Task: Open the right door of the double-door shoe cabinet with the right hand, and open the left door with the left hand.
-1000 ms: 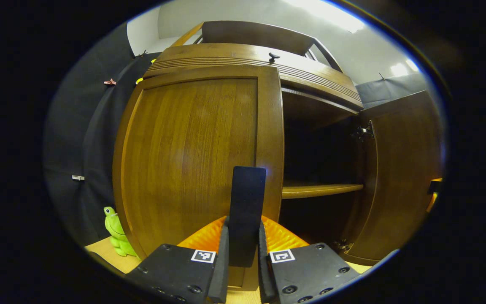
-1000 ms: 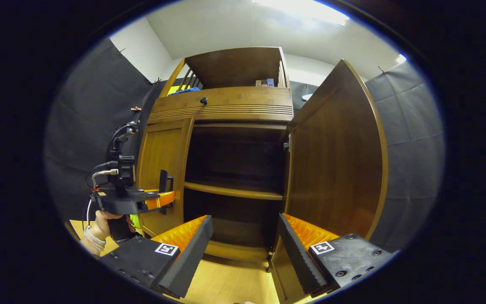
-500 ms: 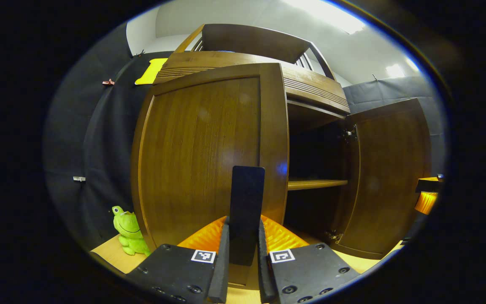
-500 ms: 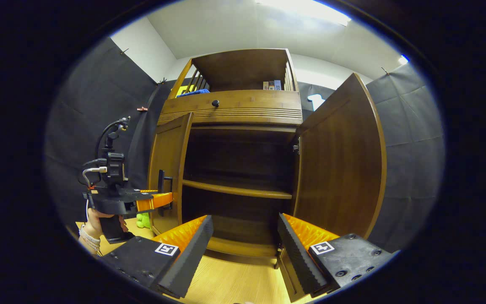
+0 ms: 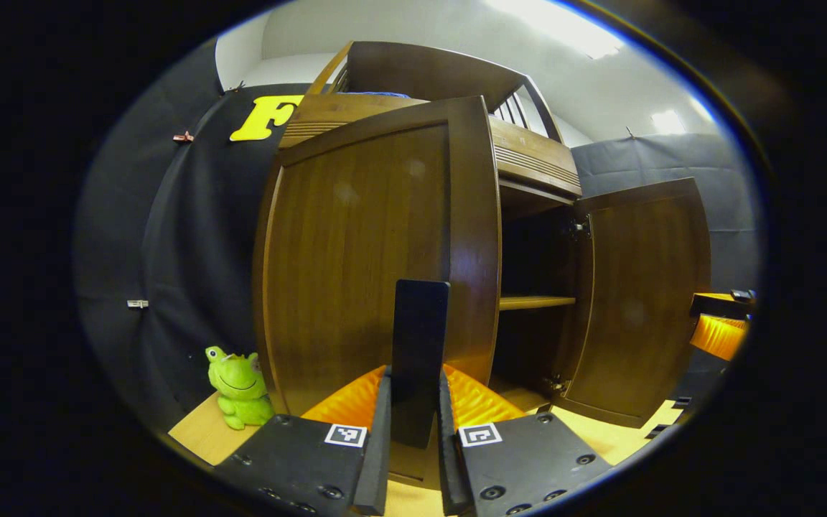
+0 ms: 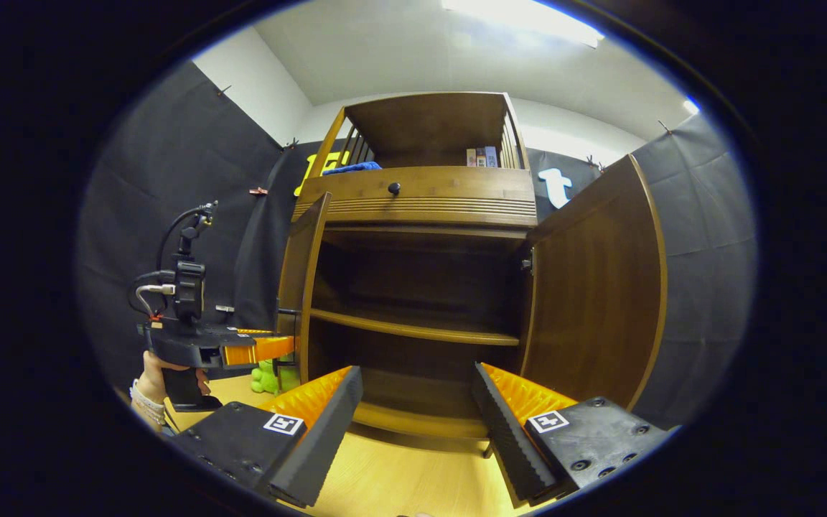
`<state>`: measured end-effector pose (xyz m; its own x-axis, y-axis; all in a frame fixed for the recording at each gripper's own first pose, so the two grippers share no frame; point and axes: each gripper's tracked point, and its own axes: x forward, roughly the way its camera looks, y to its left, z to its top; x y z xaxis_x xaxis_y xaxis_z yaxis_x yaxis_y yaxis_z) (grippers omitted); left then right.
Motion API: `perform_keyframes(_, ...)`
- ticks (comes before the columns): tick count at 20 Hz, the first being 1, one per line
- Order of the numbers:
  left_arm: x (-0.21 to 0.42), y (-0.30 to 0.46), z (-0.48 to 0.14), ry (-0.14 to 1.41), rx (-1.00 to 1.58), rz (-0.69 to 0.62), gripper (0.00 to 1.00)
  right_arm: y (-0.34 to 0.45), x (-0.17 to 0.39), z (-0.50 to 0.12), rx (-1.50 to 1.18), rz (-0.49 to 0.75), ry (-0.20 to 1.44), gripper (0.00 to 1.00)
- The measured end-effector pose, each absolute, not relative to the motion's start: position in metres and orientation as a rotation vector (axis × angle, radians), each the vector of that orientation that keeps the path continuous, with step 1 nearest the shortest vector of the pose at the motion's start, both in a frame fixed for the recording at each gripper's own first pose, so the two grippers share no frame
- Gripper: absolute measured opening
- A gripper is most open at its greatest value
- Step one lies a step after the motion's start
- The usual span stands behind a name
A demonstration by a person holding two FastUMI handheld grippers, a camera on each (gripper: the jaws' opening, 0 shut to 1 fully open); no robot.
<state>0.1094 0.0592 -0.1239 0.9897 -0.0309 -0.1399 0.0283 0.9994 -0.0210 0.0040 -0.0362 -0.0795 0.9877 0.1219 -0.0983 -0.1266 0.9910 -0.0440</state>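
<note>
Shoe cabinet of dark, glossy wood stands on the pale wooden table, both tall doors swung outward. A green plush frog sits just left of the left door. Inside, one flat shelf runs across. The left tool is clamped on the door's upright black handle, long axis vertical. The right door stands wide at the right; the right tool hangs spread apart, gripping nothing, in front of the cabinet's open middle.
</note>
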Motion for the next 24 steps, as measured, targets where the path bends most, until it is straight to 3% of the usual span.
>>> perform_keyframes(5,0.086,0.074,-0.118,0.141,-0.022,-0.011,0.34,-0.016,-0.004,-0.072,-0.059,0.156,0.089,0.99)
perform_keyframes(12,0.055,0.105,-0.112,0.137,0.01,0.051,0.27,0.001,-0.017,-0.063,-0.041,0.178,0.076,0.95)
perform_keyframes(20,0.032,0.139,-0.106,0.13,0.037,0.128,0.21,0.02,-0.019,-0.073,-0.036,0.212,0.114,0.99)
perform_keyframes(24,0.022,0.157,-0.104,0.128,0.061,0.19,0.17,0.025,-0.019,-0.074,-0.034,0.226,0.119,0.95)
